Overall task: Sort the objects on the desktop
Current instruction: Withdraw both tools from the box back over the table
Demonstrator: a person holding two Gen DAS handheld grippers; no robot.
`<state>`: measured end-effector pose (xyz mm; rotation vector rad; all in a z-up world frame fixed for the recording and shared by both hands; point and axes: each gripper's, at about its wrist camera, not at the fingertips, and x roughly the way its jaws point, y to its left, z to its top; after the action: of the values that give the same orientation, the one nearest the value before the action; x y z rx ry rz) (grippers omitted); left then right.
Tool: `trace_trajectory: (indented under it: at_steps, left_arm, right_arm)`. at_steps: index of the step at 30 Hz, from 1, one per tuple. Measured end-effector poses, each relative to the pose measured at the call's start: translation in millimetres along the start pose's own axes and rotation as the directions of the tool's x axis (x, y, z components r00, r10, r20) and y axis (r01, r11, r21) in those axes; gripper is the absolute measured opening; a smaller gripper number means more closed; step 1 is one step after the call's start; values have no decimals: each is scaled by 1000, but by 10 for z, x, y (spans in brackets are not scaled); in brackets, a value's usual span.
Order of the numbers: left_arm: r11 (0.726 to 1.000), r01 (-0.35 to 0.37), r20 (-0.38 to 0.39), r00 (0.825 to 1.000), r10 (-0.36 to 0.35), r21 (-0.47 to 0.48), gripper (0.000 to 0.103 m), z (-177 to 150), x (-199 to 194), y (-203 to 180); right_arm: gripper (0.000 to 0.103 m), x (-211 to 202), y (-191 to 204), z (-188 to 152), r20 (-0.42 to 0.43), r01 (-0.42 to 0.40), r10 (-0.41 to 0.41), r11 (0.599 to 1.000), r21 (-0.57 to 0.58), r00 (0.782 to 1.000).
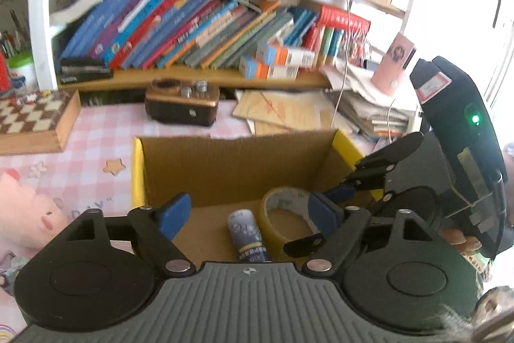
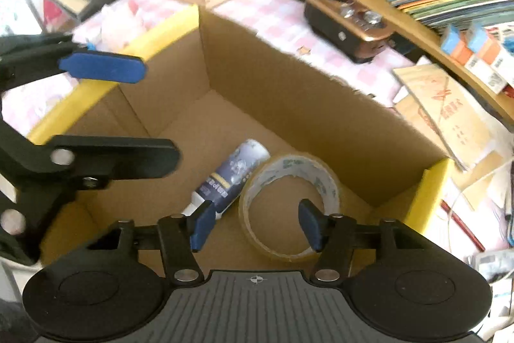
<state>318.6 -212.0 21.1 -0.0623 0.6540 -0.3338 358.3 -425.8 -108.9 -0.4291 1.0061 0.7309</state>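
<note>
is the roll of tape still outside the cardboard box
No, the roll of tape lies on the floor of the cardboard box, beside the glue bottle.

Wooden bookshelf (image 1: 192,76) behind desk, pink checked tablecloth (image 1: 106,124), bright daylight.

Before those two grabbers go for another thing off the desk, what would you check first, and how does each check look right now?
1. Left hand-held gripper empty, jaws apart: ok.
2. Right hand-held gripper empty, jaws apart: ok.
3. Tape roll lying in the cardboard box: ok.
4. Glue tube in the box beside the tape: ok.
5. Room left in the box: ok.
6. Grippers clear of each other: not ok, they crowd over the box.
</note>
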Motion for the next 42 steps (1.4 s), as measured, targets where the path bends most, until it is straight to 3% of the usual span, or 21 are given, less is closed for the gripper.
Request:
trace_trajectory:
  at_steps: [5, 7, 10, 16, 21, 28, 32, 38, 42]
  left_arm:
    - [1000, -8, 85, 996, 9, -10, 89, 5, -329, -16]
    - [1000, -16, 113, 993, 18, -21, 96, -3, -464, -14]
    - [999, -29, 154, 988, 32, -23, 102, -32, -661, -19]
    - [998, -50, 213, 975, 58, -40, 103, -170, -1024, 13]
    - [996, -77, 230, 970, 84, -42, 103, -364, -1297, 91]
    - [995, -82, 217, 972, 91, -53, 103, -673, -1569, 243]
    - [994, -75, 211, 973, 90, -76, 103, -852, -1695, 342]
    - [993, -68, 186, 979, 84, -92, 103, -1190, -1926, 424]
    - [991, -69, 164, 983, 87, -115, 103, -1395, -2068, 487]
  right_arm:
    - [67, -328, 26, -75, 126, 28, -32, 999, 33, 992]
    - [70, -462, 55, -133, 172, 32, -42, 998, 61, 984]
    - [72, -610, 108, -207, 238, 43, -63, 995, 89, 969]
    - [78, -967, 240, -471, 363, 39, -116, 976, 213, 924]
    - [83, -1210, 395, -808, 423, 57, -230, 922, 382, 876]
    - [86, -1343, 831, -1256, 420, 94, -381, 822, 561, 824]
    - [86, -1299, 1146, -1404, 392, 125, -413, 802, 583, 822]
    - [86, -1207, 1630, -1552, 353, 108, -409, 767, 632, 841]
    - [87, -1205, 1906, -1658, 336, 107, -429, 734, 671, 838]
